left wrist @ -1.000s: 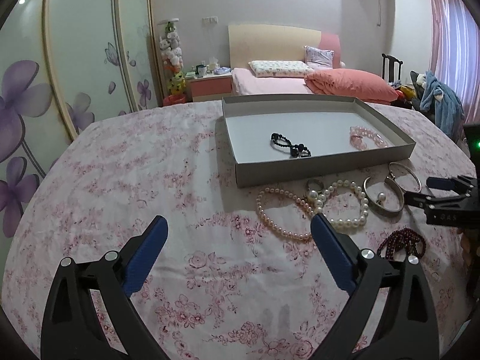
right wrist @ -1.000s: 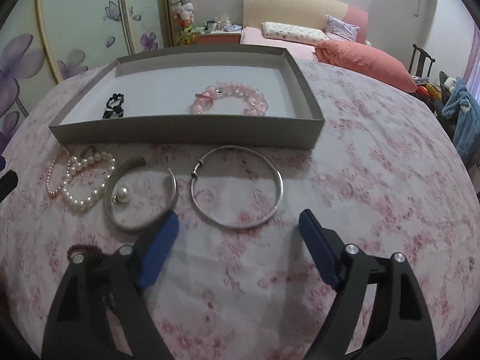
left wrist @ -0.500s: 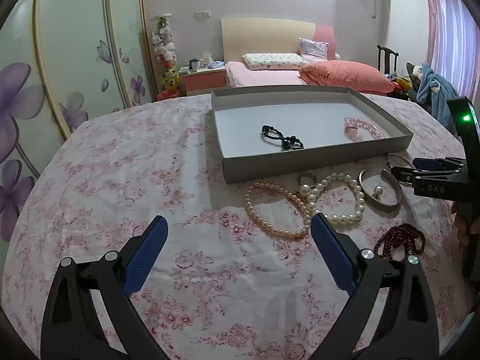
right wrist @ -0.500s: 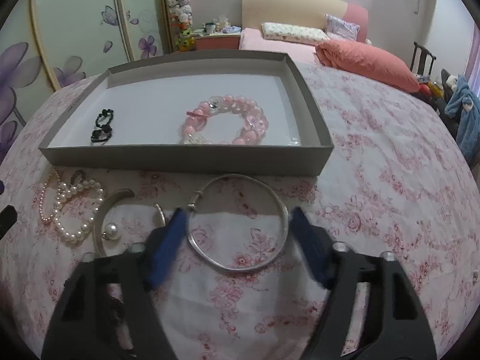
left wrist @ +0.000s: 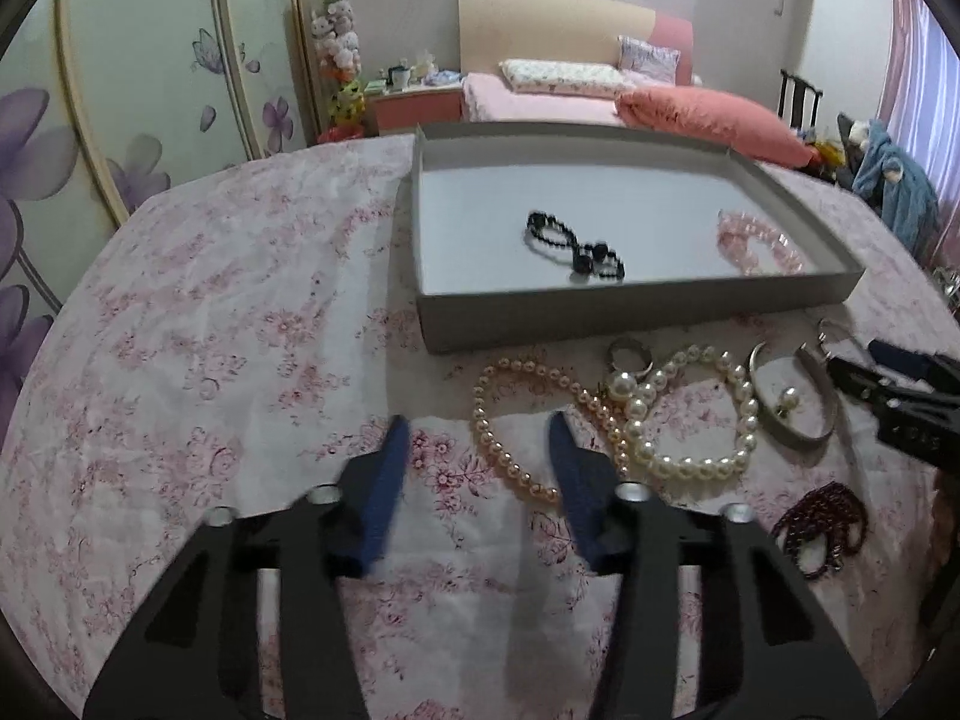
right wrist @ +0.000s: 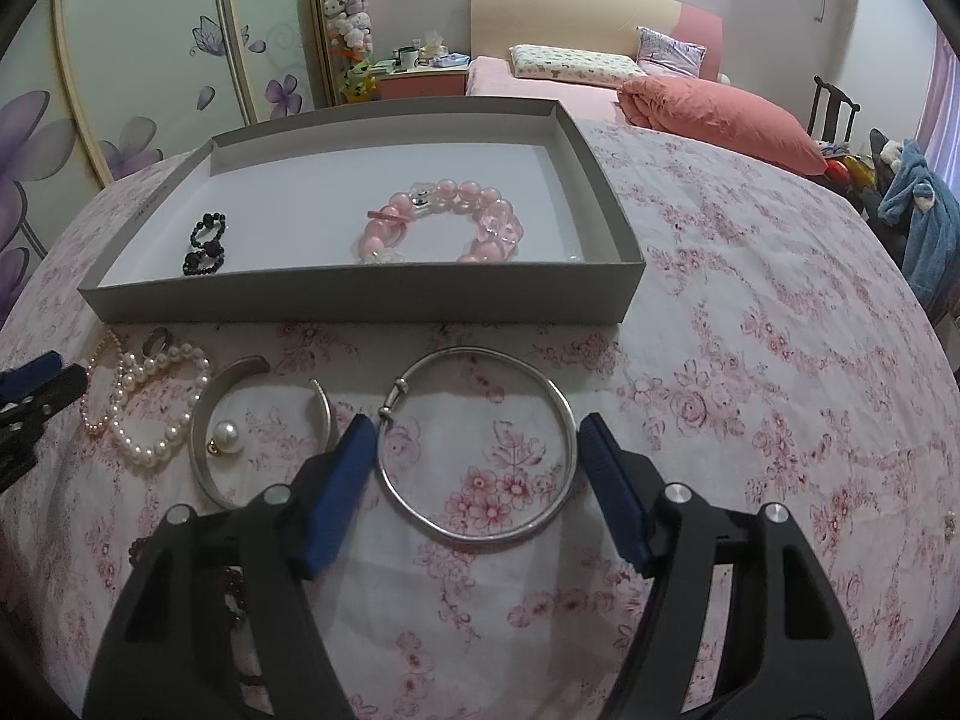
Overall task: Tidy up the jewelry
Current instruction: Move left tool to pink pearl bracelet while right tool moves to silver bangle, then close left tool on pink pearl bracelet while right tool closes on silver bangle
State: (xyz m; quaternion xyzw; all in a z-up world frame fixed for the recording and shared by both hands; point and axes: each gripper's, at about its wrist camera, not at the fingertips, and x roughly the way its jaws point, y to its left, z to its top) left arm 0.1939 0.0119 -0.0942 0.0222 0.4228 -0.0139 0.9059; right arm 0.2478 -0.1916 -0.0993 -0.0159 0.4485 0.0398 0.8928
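Parted left tool beside pearl necklace

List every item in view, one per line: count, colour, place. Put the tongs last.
Tray: one, grey, shallow, on the floral cloth.
Black bead bracelet: one, black, inside tray, left part.
Pink bead bracelet: one, pink, inside tray, right of middle.
Pearl strands: two, one pinkish and one white, on cloth in front of tray, overlapping.
Ring: one, silver, by the pearls near tray wall.
Open cuff: one, silver, on cloth, a pearl earring inside it.
Round bangle: one, silver, between the right tongs' fingers.
Dark red bead bracelet: one, near edge of cloth.
Floral cloth: one, pink-white.
Left tongs: one, black with blue pads, open.
Right tongs: one, same, open around bangle.
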